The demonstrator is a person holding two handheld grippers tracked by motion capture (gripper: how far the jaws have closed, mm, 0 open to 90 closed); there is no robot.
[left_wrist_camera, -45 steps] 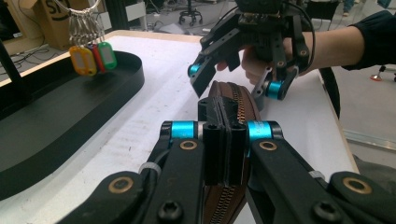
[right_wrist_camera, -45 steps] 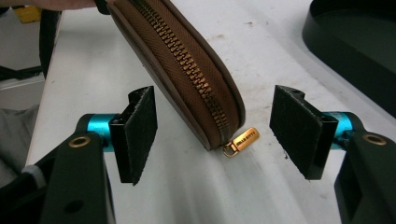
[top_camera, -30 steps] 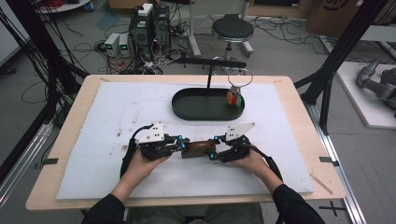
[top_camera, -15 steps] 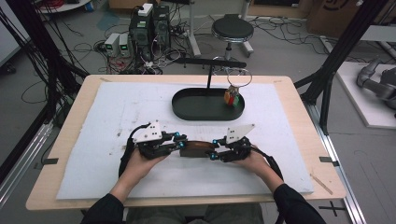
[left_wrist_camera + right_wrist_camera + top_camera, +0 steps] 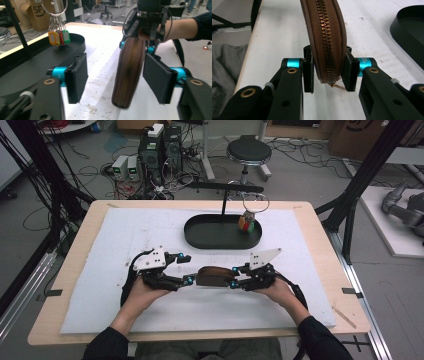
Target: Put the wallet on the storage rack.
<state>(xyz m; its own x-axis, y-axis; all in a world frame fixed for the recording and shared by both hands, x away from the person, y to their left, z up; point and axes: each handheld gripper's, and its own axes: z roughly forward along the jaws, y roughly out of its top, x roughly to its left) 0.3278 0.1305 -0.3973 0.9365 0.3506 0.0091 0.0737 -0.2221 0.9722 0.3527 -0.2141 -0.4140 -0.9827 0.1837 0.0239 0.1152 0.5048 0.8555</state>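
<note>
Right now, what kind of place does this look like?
Probably a robotics or data-recording lab: cabled computer boxes on the floor, black camera-rig frames around the table, and a person holding the left gripper and right gripper.

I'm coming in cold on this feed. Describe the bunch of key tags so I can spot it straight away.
Find the black oval tray at the far middle of the white mat. At its right end a wire ring hangs from a black stand, and the key tags dangle from it just above the tray. They are the only brightly coloured things there: orange, red and green.
</note>
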